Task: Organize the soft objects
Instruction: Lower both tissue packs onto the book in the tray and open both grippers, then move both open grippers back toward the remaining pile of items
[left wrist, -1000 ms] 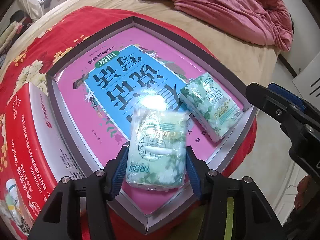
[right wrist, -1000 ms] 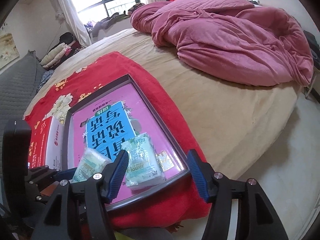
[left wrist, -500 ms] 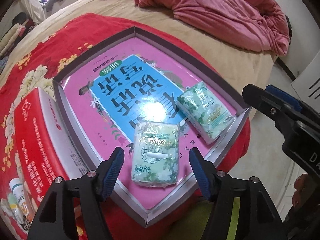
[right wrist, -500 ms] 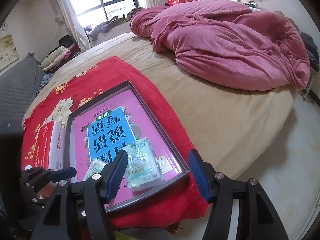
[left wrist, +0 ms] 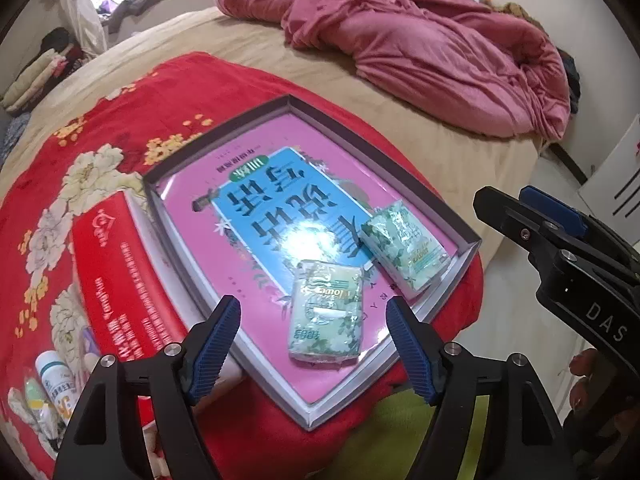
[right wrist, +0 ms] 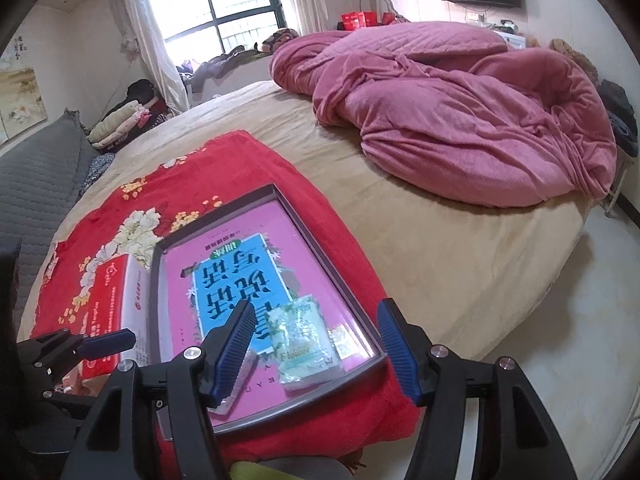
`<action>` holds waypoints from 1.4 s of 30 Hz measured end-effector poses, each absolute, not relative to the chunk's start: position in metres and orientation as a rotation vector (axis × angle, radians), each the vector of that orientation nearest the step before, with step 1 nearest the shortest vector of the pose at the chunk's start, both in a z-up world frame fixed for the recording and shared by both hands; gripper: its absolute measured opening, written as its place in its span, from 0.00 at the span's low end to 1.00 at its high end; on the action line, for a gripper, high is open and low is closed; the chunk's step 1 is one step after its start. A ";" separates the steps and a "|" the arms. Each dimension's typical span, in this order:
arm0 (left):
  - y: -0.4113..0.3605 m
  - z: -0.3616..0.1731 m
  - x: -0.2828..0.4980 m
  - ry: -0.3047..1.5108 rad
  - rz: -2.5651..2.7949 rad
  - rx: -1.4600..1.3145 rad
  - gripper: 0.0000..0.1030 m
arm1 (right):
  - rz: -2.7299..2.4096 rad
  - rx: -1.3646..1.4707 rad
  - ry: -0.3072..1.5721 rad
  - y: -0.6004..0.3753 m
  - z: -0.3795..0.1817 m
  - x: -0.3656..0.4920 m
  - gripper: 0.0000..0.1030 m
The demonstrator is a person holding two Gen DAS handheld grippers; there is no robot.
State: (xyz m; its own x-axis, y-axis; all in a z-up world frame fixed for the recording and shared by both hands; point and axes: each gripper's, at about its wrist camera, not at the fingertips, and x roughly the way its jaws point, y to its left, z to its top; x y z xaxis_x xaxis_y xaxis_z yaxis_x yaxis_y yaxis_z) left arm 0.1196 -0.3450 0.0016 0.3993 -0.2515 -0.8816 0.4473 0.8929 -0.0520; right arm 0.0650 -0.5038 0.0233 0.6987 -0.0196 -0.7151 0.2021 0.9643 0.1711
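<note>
Two green tissue packs lie in a shallow pink-lined box (left wrist: 460, 276) on the bed. One pack (left wrist: 326, 314) lies near the box's front edge. The other pack (left wrist: 404, 248) lies at its right corner and also shows in the right wrist view (right wrist: 304, 340). My left gripper (left wrist: 314, 346) is open and empty, raised just in front of the near pack. My right gripper (right wrist: 316, 350) is open and empty, above the box's near end (right wrist: 360, 364); it also shows at the right of the left wrist view (left wrist: 560, 232).
The box rests on a red floral cloth (left wrist: 120, 120) on a beige bed. A red carton (left wrist: 116, 292) stands left of the box, with small bottles (left wrist: 56, 384) beside it. A pink quilt (right wrist: 460, 120) is heaped at the far side. Floor lies to the right.
My left gripper opened and let go of the near tissue pack, then drew back and up. The pack stays in the box. My right gripper also rose slightly.
</note>
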 end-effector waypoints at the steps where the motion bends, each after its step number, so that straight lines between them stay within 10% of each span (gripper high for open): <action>1: -0.343 0.004 0.119 1.071 -0.446 0.200 0.74 | -0.123 0.243 0.783 -0.502 0.026 0.065 0.61; 42: -0.143 0.075 0.062 0.930 -0.222 -0.025 0.75 | 0.050 0.029 0.676 -0.359 0.112 0.047 0.61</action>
State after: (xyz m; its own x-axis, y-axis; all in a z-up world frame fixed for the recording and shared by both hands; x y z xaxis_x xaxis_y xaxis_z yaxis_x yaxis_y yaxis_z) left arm 0.0619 -0.1431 0.0746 0.5769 -0.2006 -0.7918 0.1791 0.9769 -0.1170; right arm 0.0470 -0.3591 0.1123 0.7791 0.0558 -0.6244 -0.0368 0.9984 0.0433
